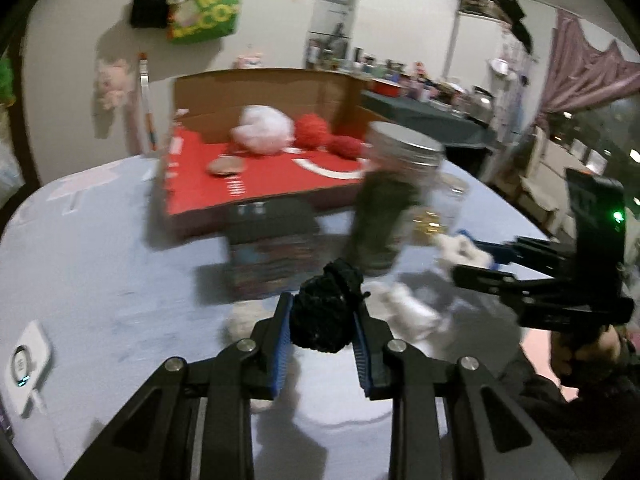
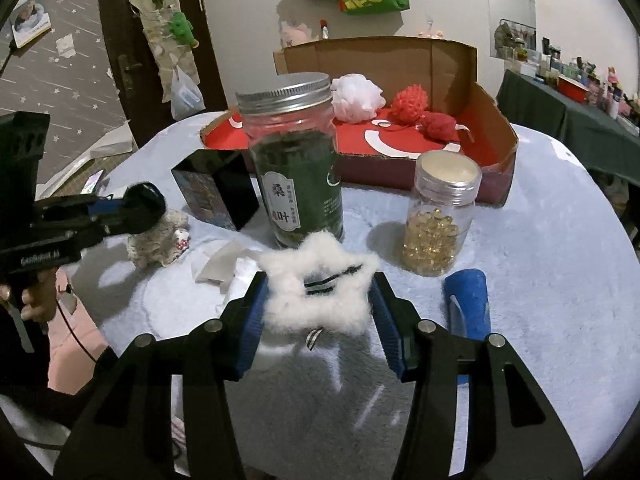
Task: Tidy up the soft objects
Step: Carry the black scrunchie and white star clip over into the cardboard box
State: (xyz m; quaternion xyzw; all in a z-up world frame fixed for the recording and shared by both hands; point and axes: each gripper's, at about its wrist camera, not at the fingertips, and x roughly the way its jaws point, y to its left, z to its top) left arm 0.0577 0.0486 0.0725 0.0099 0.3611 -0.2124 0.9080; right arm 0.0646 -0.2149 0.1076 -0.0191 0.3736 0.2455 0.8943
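My left gripper [image 1: 322,320] is shut on a black knitted ball [image 1: 320,316], held above the table; it also shows at the left of the right wrist view [image 2: 142,204]. My right gripper [image 2: 318,300] is shut on a white fluffy star-shaped piece [image 2: 316,292] with a black clip in its middle; it shows at the right of the left wrist view [image 1: 468,252]. An open cardboard box with a red floor [image 2: 400,136] stands at the back, holding a white puff [image 2: 358,98] and two red yarn balls [image 2: 410,102].
A tall green-filled jar [image 2: 298,168], a small jar of yellow capsules [image 2: 440,216], a black box [image 2: 218,188], a blue roll [image 2: 468,300], a small beige plush [image 2: 158,238] and white tissue [image 2: 224,266] lie on the pale blue table. A white device [image 1: 26,364] lies at the left.
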